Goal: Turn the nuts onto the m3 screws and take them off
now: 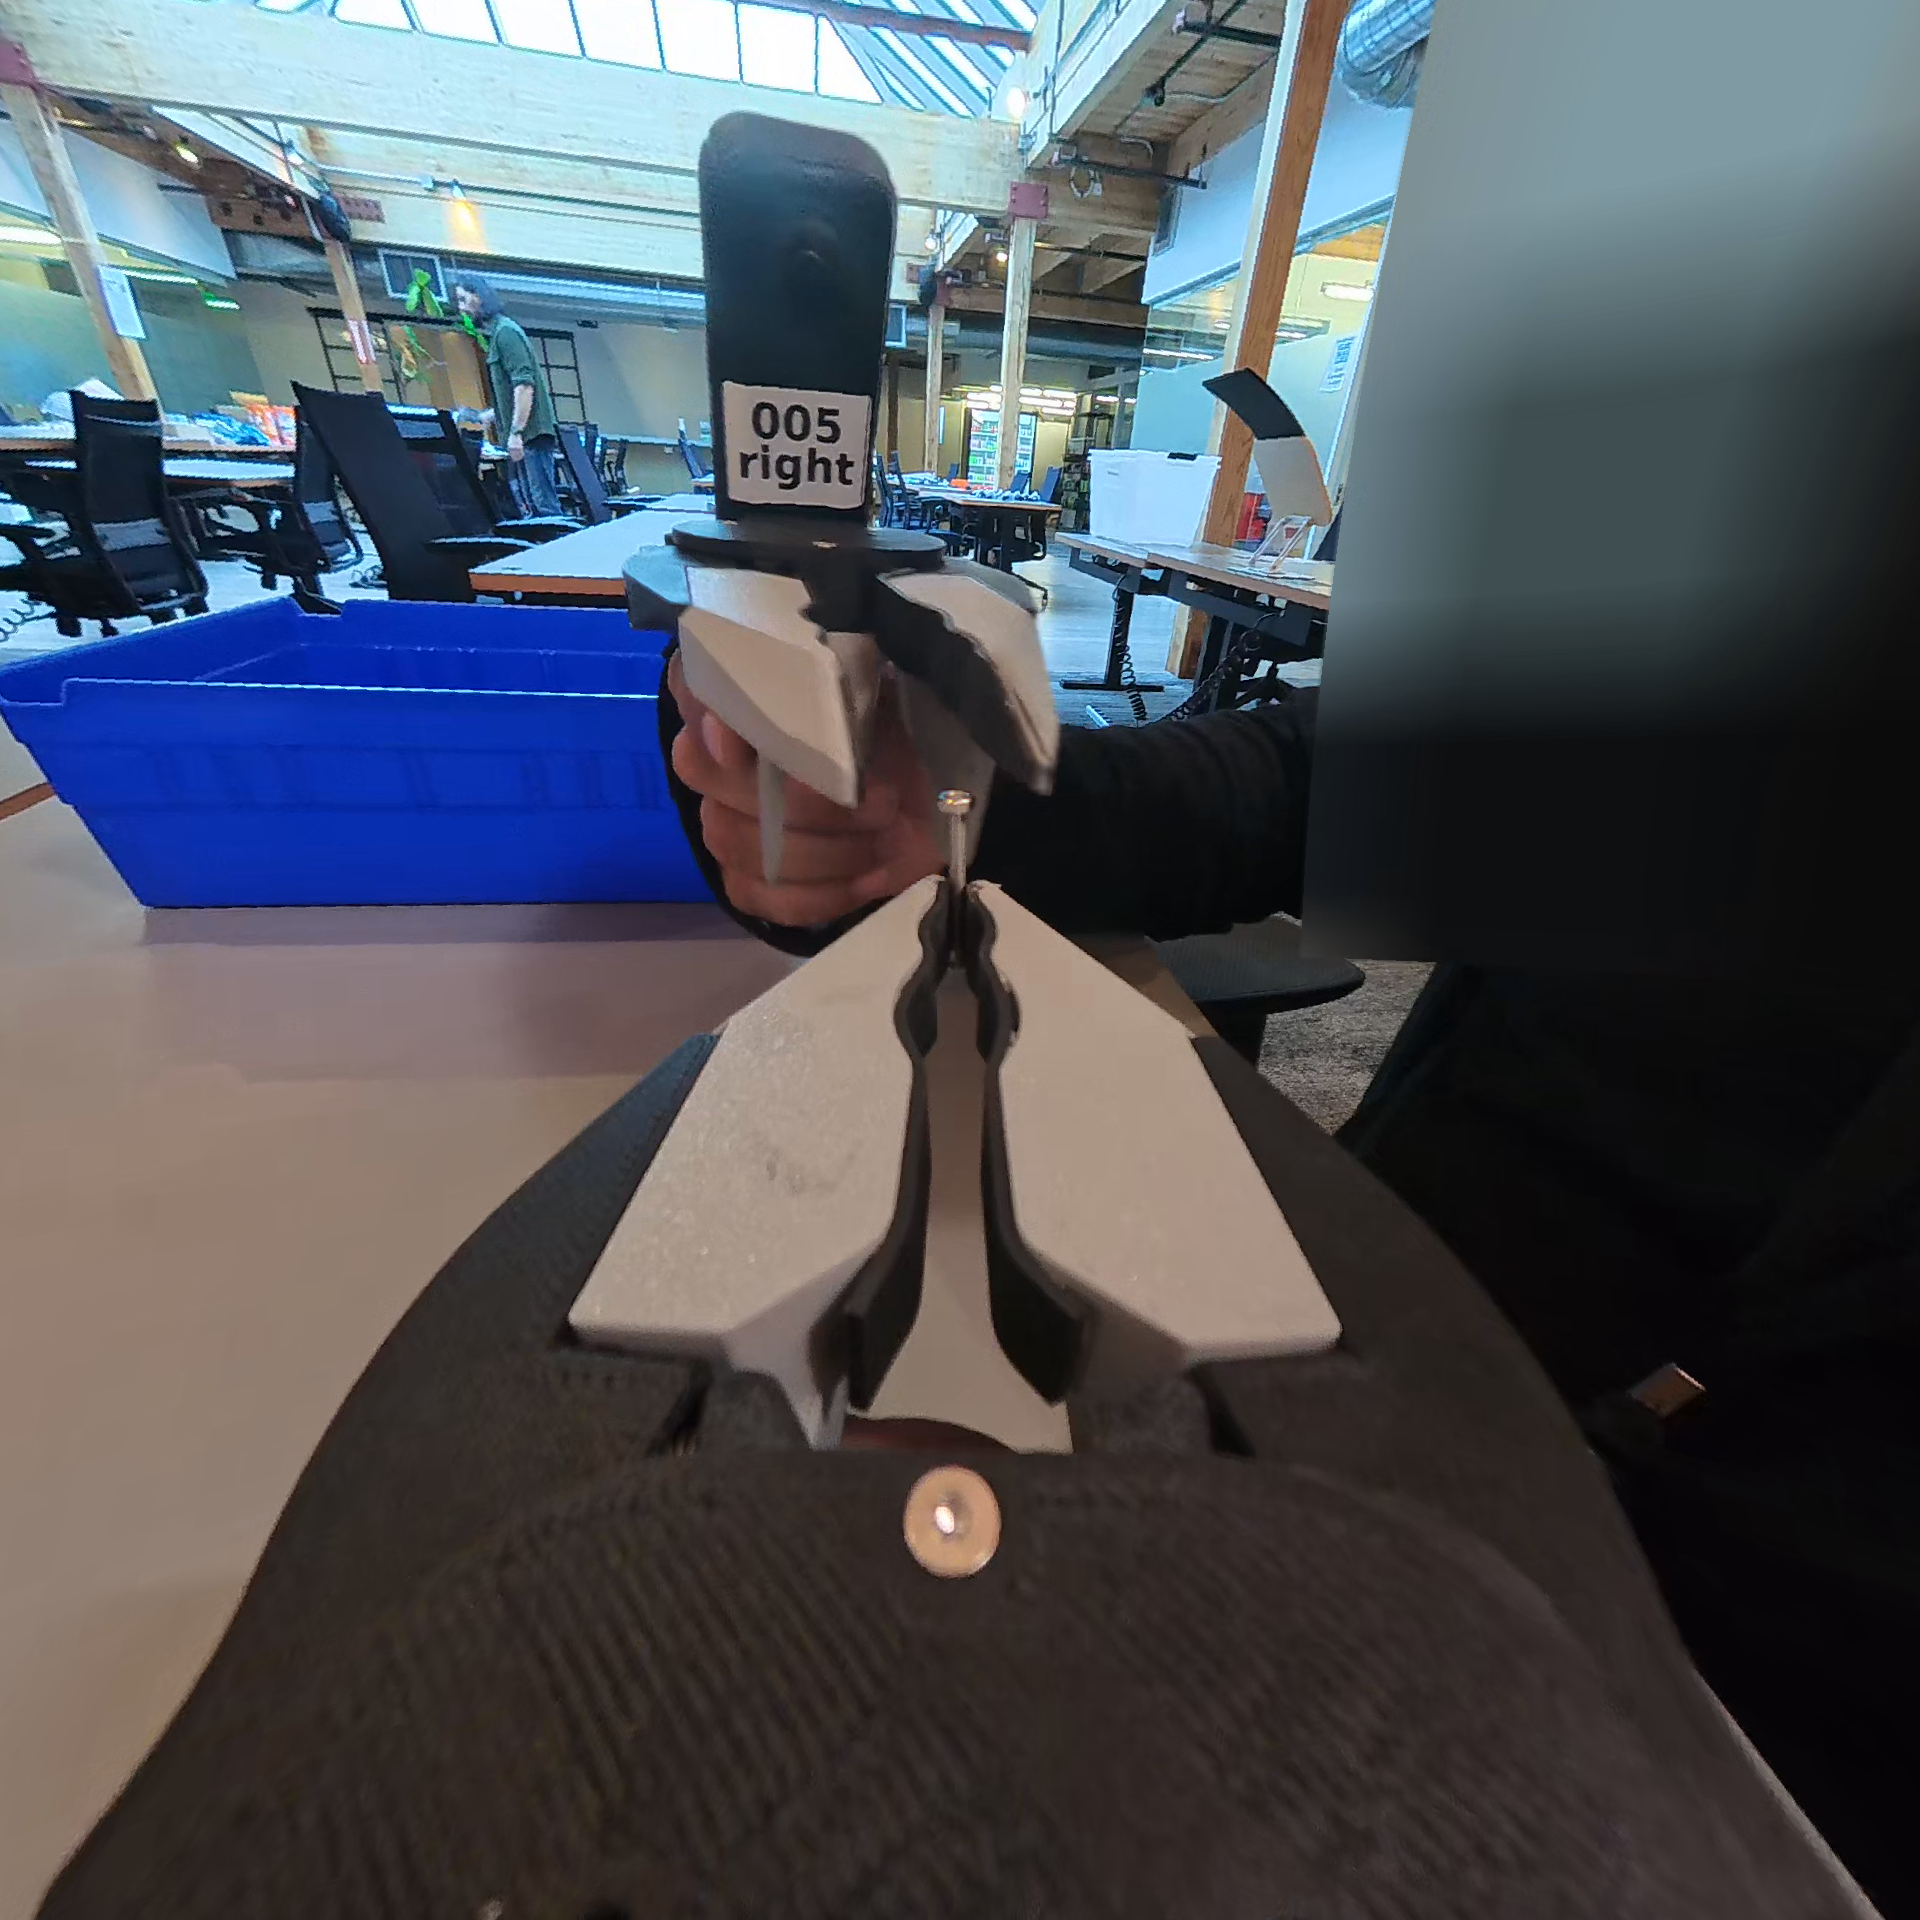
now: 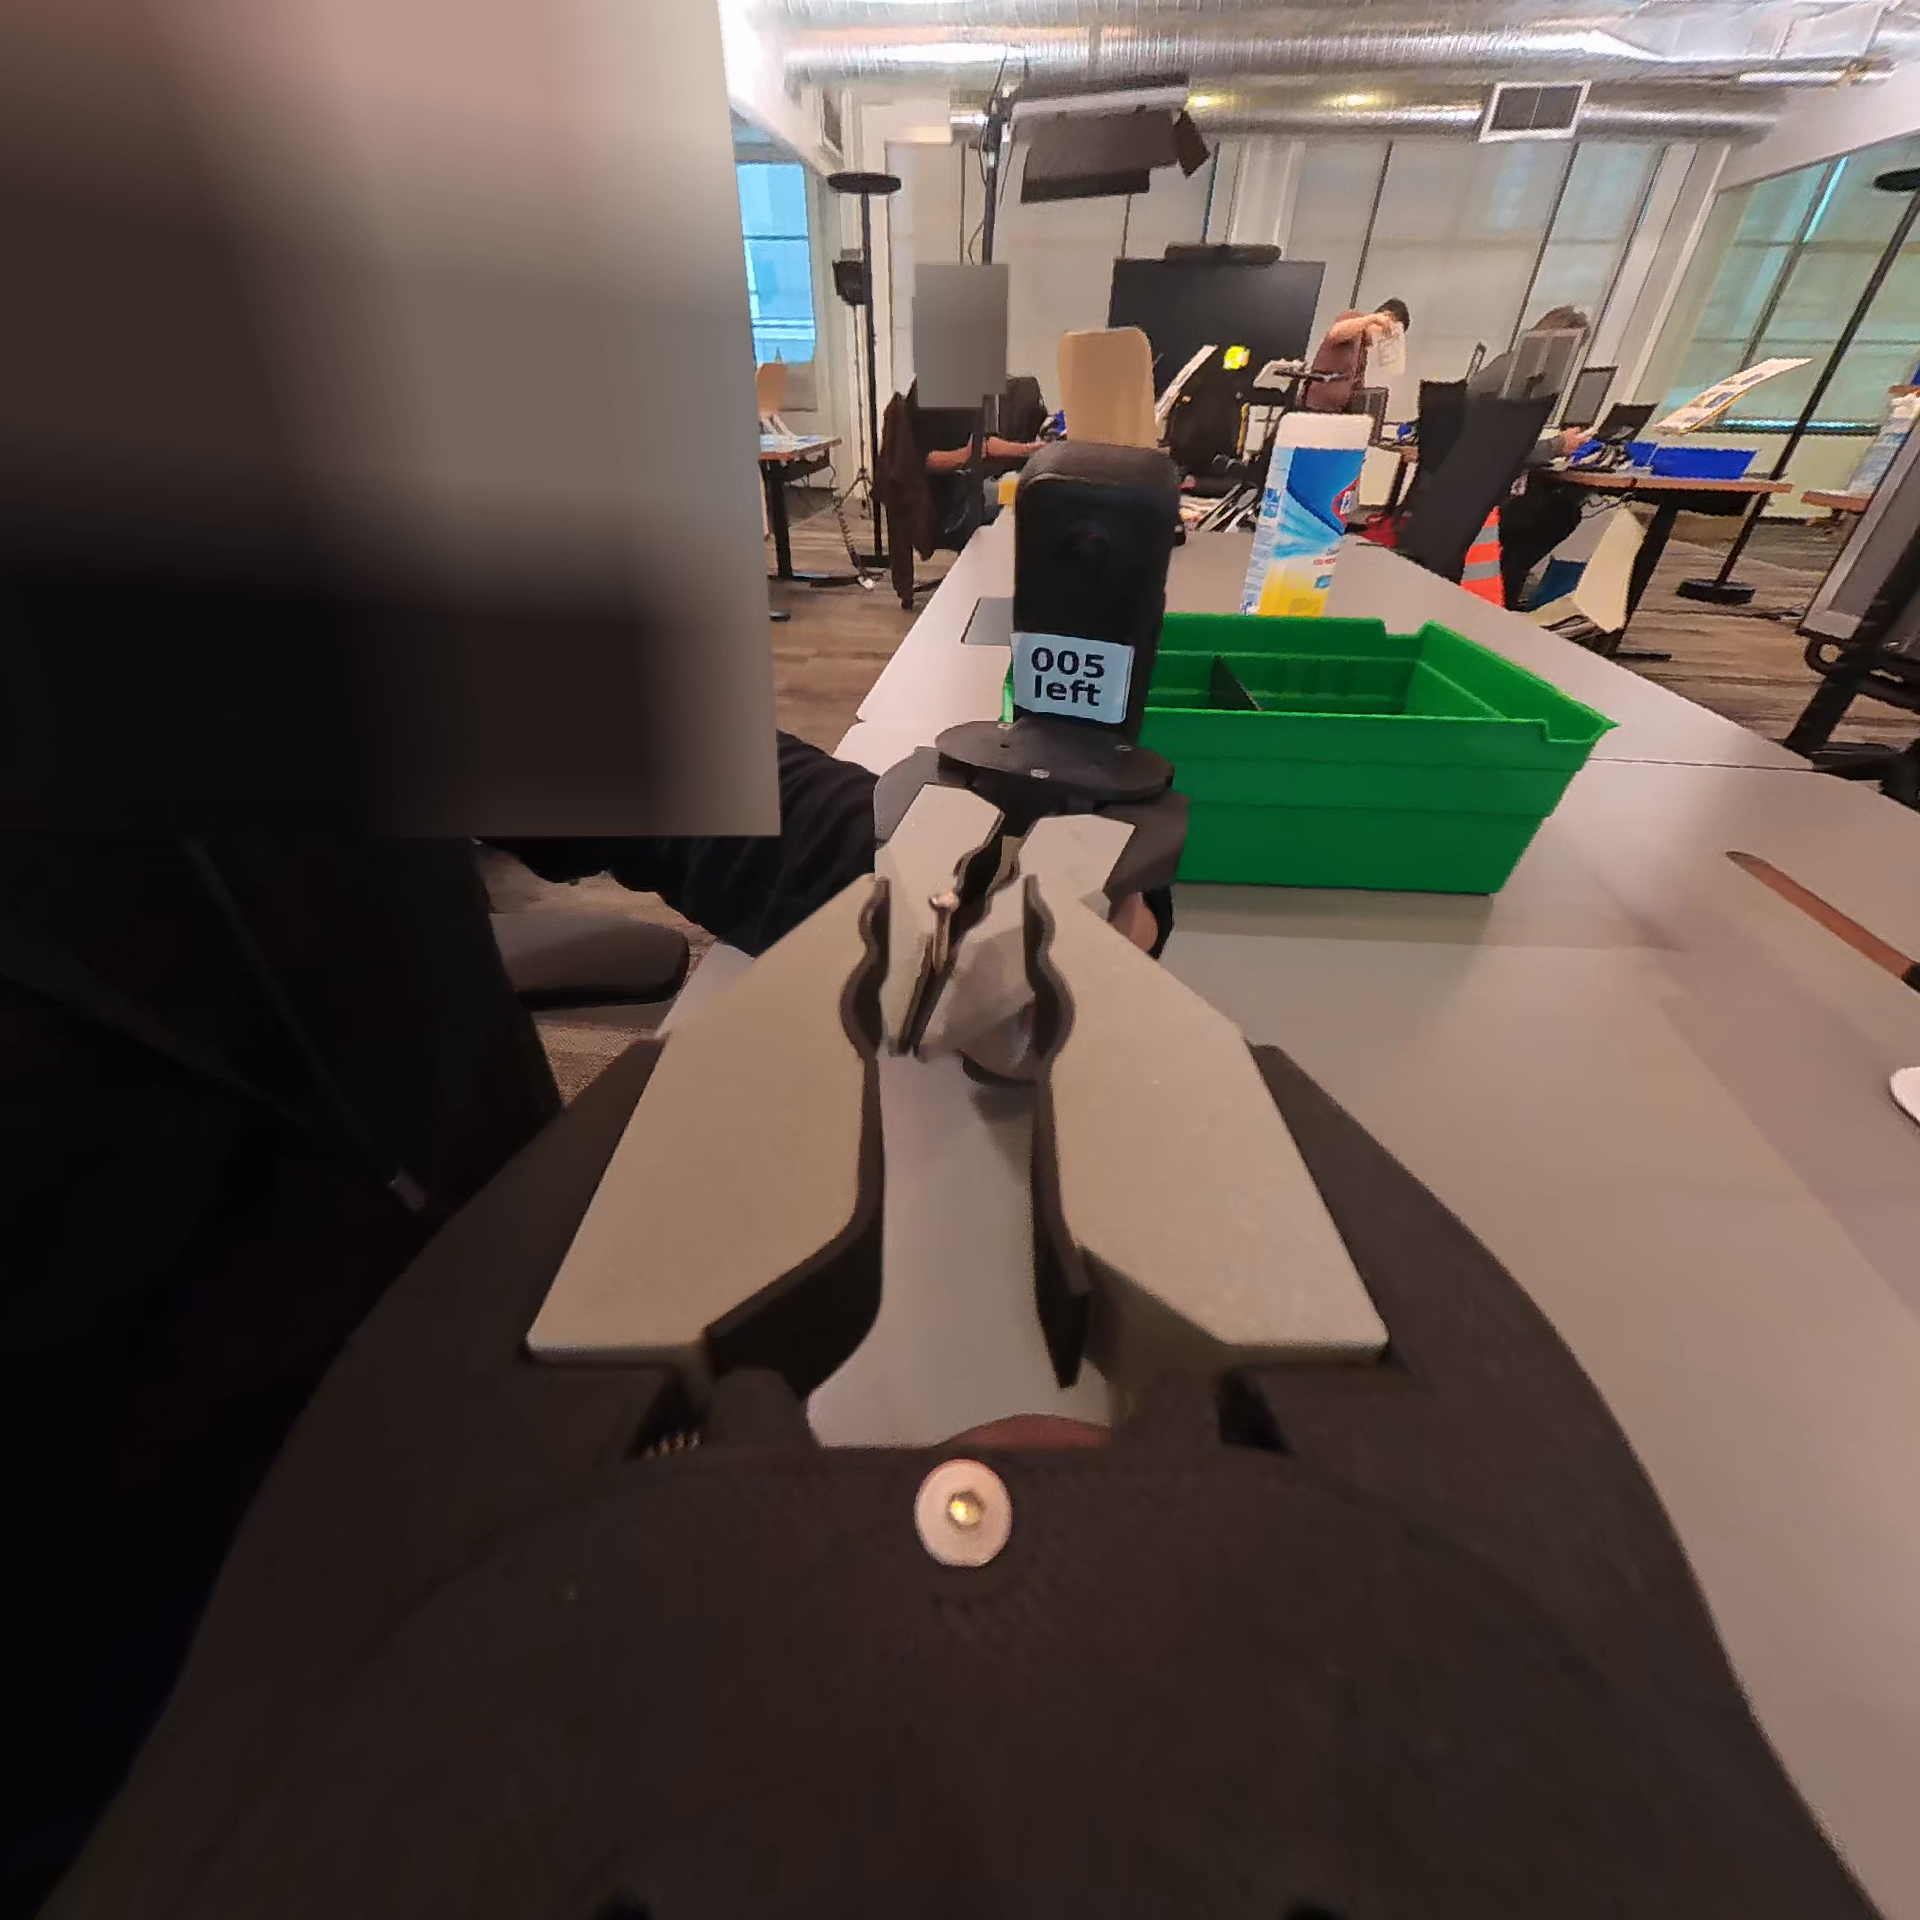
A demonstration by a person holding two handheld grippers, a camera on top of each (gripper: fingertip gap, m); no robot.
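An open-plan office is showing: desks [image 1: 582, 556] and chairs [image 1: 114, 499] stretching off at ten o'clock, people [image 2: 1361, 353] working at one o'clock.

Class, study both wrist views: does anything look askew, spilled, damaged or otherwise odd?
Nothing stands out. The left gripper is shut on a screw, head up. The right gripper is open and empty. No nut is visible.

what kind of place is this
Most likely an open-plan office or lab workspace: rows of desks with black office chairs, exposed timber beams under skylights, and a wall screen behind people working at tables.
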